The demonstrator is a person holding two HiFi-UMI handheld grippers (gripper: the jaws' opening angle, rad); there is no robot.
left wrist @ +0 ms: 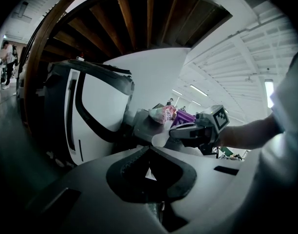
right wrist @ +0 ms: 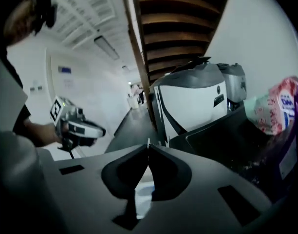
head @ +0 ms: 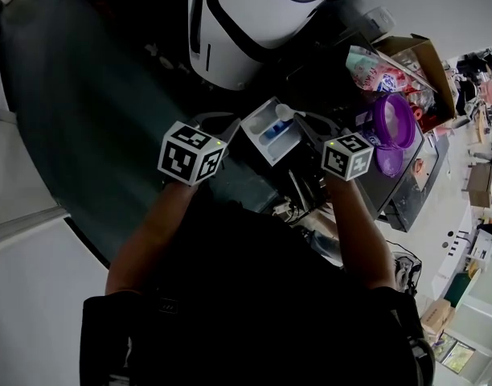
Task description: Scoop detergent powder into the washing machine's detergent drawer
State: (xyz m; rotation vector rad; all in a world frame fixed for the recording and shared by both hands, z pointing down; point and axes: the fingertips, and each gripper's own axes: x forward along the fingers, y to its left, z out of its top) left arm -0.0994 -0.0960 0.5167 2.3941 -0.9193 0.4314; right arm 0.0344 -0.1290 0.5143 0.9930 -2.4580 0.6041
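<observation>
Seen from above, the left forearm [head: 153,227] and right forearm [head: 360,215] reach from the lower frame up toward its centre. Left of centre, the left gripper [head: 216,124] has its jaw tips pressed together. Right of centre and level with it, the right gripper [head: 304,121] is closed on a white scoop [head: 284,112].

Washing machine [head: 254,14]: white, with a dark band.
Detergent drawer [head: 256,125]: white, with a blue insert.
Scoop [head: 284,112]: white.
Left gripper [left wrist: 149,149]: grey body, black pads, cube of black-and-white squares.
Right gripper [right wrist: 147,145]: grey body, black pads, cube of black-and-white squares.
Tub [head: 393,121]: purple.
Detergent bag [head: 373,71]: pink, white, pale green.
Box [head: 431,59]: brown.
Floor [head: 85,95]: dark grey-green.
</observation>
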